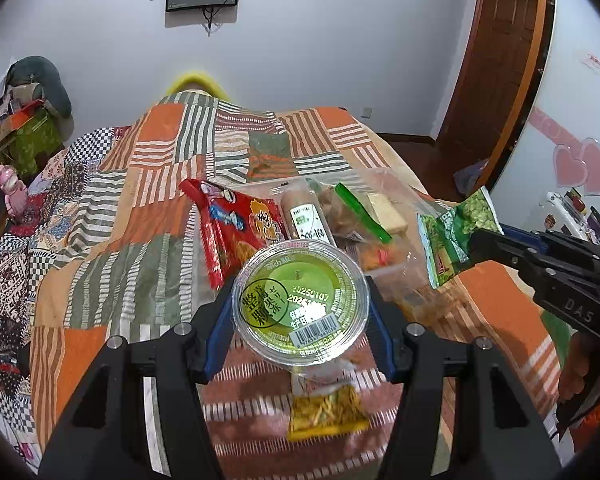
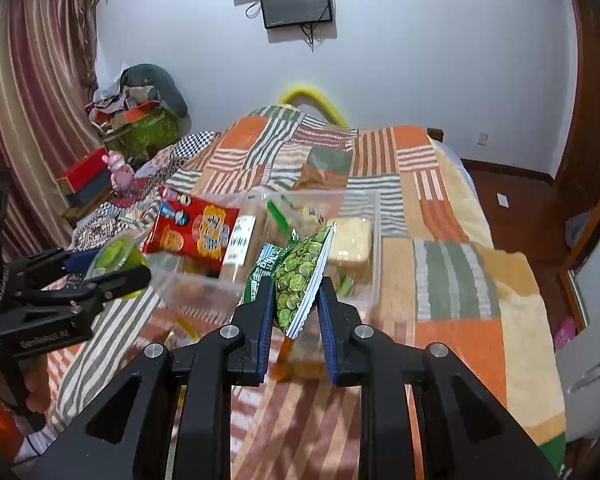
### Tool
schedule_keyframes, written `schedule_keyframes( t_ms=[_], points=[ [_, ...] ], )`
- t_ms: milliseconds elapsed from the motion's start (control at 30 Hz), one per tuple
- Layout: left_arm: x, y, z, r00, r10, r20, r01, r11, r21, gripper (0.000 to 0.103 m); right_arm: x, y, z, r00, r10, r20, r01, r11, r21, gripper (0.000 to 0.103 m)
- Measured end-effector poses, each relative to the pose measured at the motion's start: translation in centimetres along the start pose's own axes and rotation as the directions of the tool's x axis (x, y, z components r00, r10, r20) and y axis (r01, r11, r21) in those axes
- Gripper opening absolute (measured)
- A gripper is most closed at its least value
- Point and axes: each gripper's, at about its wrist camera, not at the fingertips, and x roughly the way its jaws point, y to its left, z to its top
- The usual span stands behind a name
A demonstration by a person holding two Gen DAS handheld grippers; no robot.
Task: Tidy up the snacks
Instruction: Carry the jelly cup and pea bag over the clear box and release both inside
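My left gripper (image 1: 300,304) is shut on a round green jelly cup (image 1: 300,300) and holds it above the patchwork bedspread (image 1: 140,256); the cup also shows in the right wrist view (image 2: 116,258). My right gripper (image 2: 294,300) is shut on a green pea snack packet (image 2: 300,276), held up near a clear plastic box (image 2: 374,240). That packet also shows in the left wrist view (image 1: 456,236). The box (image 1: 408,196) holds a red snack bag (image 1: 240,228), a tube-shaped snack (image 1: 308,216) and a pale cake slice (image 1: 386,210).
A small yellow snack packet (image 1: 326,412) lies on the bedspread below the jelly cup. Cluttered boxes (image 2: 140,128) and a pink toy (image 2: 120,170) stand at the bed's far left. A wooden door (image 1: 496,60) and floor lie to the right.
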Motion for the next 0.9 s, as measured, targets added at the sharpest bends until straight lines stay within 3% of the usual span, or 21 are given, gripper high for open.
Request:
schedule_keyframes(
  t_ms=[267,600,900],
  points=[
    [3.6,0.0,1.3,0.999,0.001,-0.032,-0.001,1.000,-0.001,0.058,2.8,0.5,1.4,1.000,0.010,0.000,-0.010,1.000,-0.025,0.019],
    [6.8,0.0,2.1,0.998,0.017,-0.052,-0.016,1.000,0.006,0.058,6.8,1.0,1.5,0.998,0.007,-0.061,-0.011,0.998,-0.067,0.019],
    [7.5,-1.5,1.4,0.995,0.068,-0.069,-0.061,0.993,0.098,0.059,7.8,0.6,0.8,0.992,0.013,-0.122,-0.020,0.998,-0.062,0.022]
  ],
)
